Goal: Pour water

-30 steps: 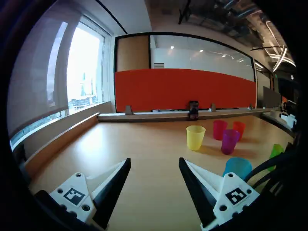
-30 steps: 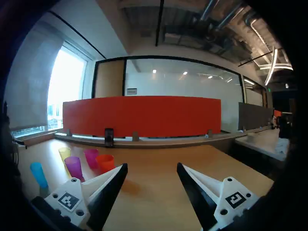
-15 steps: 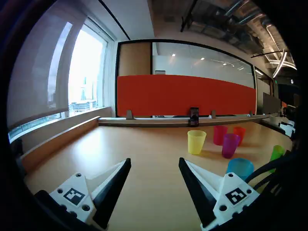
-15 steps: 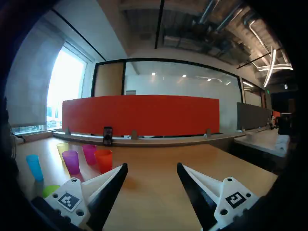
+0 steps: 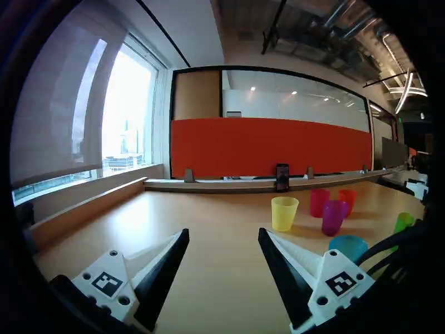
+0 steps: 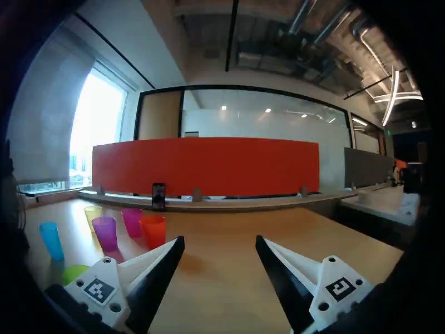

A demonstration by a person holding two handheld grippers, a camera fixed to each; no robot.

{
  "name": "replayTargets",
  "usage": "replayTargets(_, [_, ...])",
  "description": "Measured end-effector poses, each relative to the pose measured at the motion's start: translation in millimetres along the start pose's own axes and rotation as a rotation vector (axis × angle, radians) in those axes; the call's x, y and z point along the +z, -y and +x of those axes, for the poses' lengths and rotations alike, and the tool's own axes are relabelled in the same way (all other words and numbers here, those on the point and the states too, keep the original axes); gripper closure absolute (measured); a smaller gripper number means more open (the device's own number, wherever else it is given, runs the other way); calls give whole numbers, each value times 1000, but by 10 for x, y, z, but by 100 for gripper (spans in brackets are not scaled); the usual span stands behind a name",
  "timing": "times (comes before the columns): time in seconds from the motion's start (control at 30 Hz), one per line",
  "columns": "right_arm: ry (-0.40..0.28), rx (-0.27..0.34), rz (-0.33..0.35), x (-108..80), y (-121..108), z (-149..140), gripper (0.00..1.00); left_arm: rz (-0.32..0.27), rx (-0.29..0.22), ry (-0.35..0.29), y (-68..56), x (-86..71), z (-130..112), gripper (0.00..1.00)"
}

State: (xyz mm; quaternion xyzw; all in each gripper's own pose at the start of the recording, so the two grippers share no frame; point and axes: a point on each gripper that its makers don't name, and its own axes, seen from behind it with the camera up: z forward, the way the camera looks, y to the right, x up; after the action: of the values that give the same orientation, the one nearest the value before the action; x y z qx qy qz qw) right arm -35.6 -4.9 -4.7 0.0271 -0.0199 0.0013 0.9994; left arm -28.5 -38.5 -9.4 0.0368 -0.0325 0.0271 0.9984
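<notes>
Your left tongs: apart, empty (short of the translucent yellow plastic cup)
Your right tongs: apart, empty

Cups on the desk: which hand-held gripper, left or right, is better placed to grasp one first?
Probably left. Both are open and empty. The left hand-held gripper has the yellow cup standing apart, off its line; the right hand-held gripper meets the orange cup crowded by others.

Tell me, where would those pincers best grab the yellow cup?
Probably around its side wall, near mid-height, coming in level from the near side. The yellow cup stands upright, round and narrowing toward its base, with bare table before it; the purple cup sits to its right. The left gripper is open.
</notes>
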Motion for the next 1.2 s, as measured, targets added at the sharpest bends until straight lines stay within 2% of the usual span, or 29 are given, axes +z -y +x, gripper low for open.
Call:
replayTargets(0.4, [0, 0, 0, -1, 13, 8, 1, 37, -1, -77, 21, -22, 99, 8])
replayTargets(0.7, [0, 0, 0, -8, 18, 6, 1, 36, 0, -76, 18, -21, 103, 8])
replayTargets(0.9, [0, 0, 0, -4, 21, 1, 1, 23, 1, -75, -10, 8, 112, 8])
replayTargets(1.2, [0, 0, 0, -3, 15, -8, 1, -31, 3, -76, -153, 76, 132, 8])
